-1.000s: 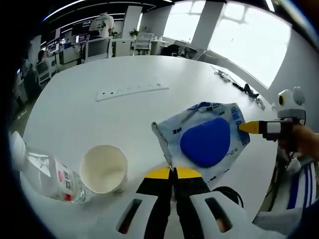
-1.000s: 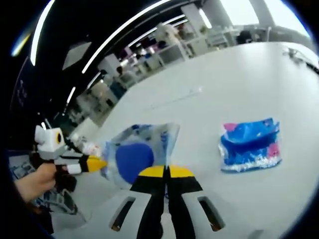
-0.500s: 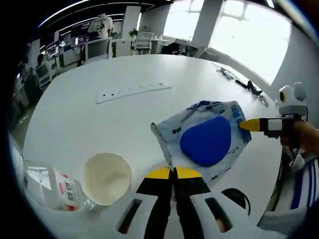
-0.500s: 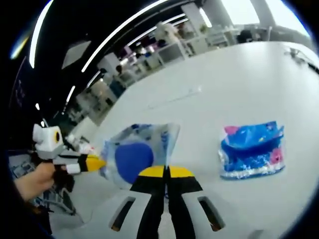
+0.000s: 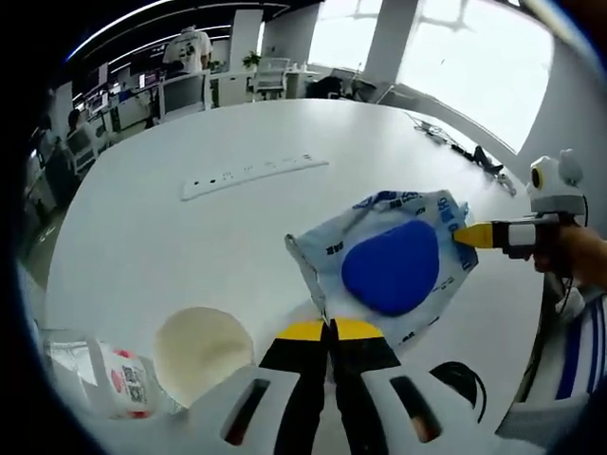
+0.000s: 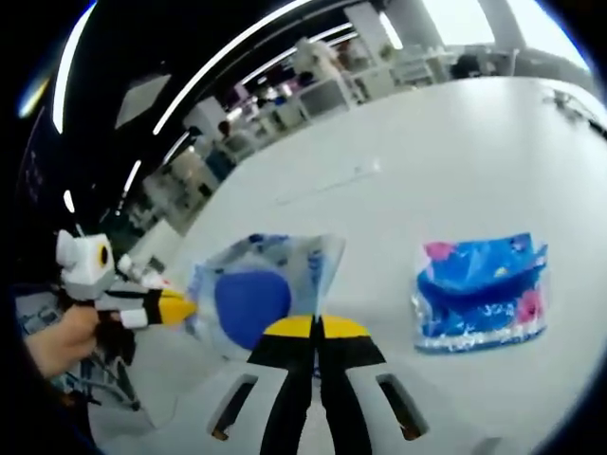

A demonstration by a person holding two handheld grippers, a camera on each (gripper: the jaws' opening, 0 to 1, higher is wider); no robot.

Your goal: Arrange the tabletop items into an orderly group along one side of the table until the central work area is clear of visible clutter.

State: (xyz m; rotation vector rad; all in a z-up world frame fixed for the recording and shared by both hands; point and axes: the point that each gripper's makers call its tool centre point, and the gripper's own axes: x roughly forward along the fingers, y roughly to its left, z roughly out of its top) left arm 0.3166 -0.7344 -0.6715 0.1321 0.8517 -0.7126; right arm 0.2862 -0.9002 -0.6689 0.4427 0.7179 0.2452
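Note:
A white and blue wipes pack [image 5: 389,270] with a blue oval lid hangs above the white table [image 5: 190,237], held at both ends. My left gripper [image 5: 329,325] is shut on its near edge. My right gripper [image 5: 467,237] comes in from the right, its yellow tip shut on the pack's far end. In the right gripper view the same pack [image 6: 251,303] sits between my right gripper [image 6: 317,323], shut on its edge, and my left gripper [image 6: 180,306] at the left. A blue and pink packet [image 6: 482,294] lies flat on the table to the right.
A paper cup [image 5: 201,351] and a lying clear bottle [image 5: 104,384] sit at the near left edge. A white power strip [image 5: 254,173] lies further across the table. Cables [image 5: 455,152] trail at the far right edge. Desks and people stand beyond the table.
Both grippers stay shut on the wipes pack. The views have drifted slightly: the cup and bottle sit lower in the left view, the blue packet a little further right in the right view.

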